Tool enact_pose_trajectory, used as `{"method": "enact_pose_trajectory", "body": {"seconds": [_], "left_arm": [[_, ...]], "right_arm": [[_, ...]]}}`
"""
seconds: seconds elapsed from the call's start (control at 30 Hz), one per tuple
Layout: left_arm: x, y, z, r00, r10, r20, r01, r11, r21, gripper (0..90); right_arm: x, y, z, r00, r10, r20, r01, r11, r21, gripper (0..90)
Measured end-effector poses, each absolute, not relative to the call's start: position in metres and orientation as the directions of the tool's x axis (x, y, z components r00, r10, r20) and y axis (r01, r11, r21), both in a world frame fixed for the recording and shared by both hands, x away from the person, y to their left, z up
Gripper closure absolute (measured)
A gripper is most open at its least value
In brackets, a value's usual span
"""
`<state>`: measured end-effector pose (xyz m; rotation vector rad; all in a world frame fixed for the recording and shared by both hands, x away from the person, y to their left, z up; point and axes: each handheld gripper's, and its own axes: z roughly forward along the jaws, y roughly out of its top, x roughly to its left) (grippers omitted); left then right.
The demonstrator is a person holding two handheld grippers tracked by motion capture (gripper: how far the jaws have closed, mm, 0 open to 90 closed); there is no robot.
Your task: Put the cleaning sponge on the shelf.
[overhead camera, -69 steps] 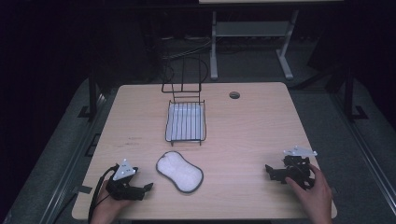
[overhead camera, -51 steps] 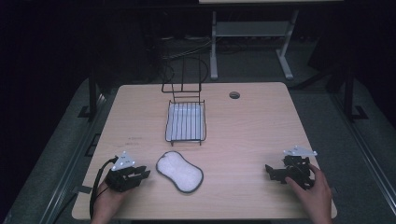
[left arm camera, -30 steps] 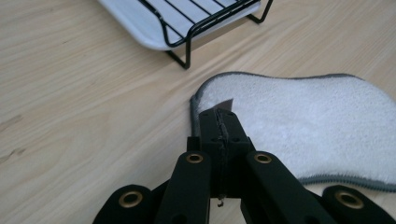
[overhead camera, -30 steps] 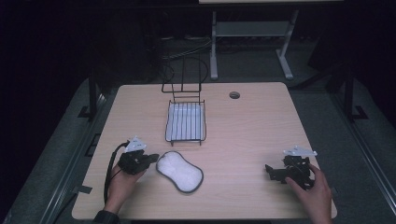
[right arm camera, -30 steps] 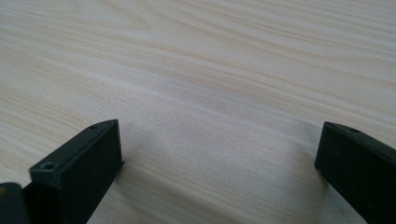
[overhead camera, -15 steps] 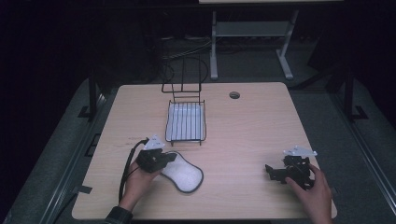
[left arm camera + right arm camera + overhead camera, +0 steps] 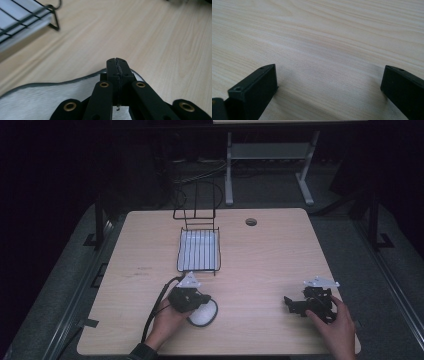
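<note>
Left gripper (image 7: 200, 299) poised over the near left part of the desk (image 7: 260, 255), directly above a white, dark-rimmed dish (image 7: 206, 315) that lies flat there. In the left gripper view its fingers (image 7: 117, 65) are clenched together, with nothing seen between them, and their tips stand over the far edge of the dish (image 7: 40, 100); whether they touch it cannot be told. Right gripper (image 7: 292, 304) rests on the near right part of the desk, well apart from the dish, its fingers (image 7: 259, 82) released and spread wide over bare wood.

Progress, as judged: the work appears to be the transfer of the dish to the wire rack (image 7: 199, 249), which stands at the middle of the desk, just beyond the left gripper. The reach is made; the grasp, lift and placing are still to come. The fingers would need to part before the rim could be taken.

Surroundings: the rack has a flat ribbed bed and an upright wire frame (image 7: 195, 202) at its far end. A round cable hole (image 7: 251, 222) lies far right of it. Nothing stands between dish and rack; the rack's near edge (image 7: 53, 18) is the only obstruction.
</note>
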<state>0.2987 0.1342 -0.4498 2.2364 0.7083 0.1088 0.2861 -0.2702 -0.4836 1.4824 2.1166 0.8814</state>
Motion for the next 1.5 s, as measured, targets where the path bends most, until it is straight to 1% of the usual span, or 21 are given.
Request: {"method": "enact_pose_trajectory", "body": {"seconds": [0.33,0.67,1.03,1.5], "left_arm": [[0.292,0.138,-0.452,0.84,0.517,-0.163,0.47,-0.544,0.694,89.8],[0.283,0.151,-0.45,0.844,0.507,-0.178,0.476,-0.551,0.686,89.8],[0.272,0.171,-0.45,0.828,0.529,-0.188,0.497,-0.534,0.684,89.8],[0.258,0.197,-0.448,0.807,0.563,-0.177,0.516,-0.527,0.676,89.7]], "right_arm": [[0.286,-0.27,-0.484,-0.352,0.936,0.026,0.678,0.235,0.697,0.2],[0.286,-0.27,-0.484,-0.352,0.936,0.026,0.677,0.236,0.697,0.2],[0.286,-0.27,-0.484,-0.352,0.936,0.026,0.678,0.235,0.697,0.2],[0.286,-0.27,-0.484,-0.352,0.936,0.026,0.678,0.235,0.697,0.2]]}}
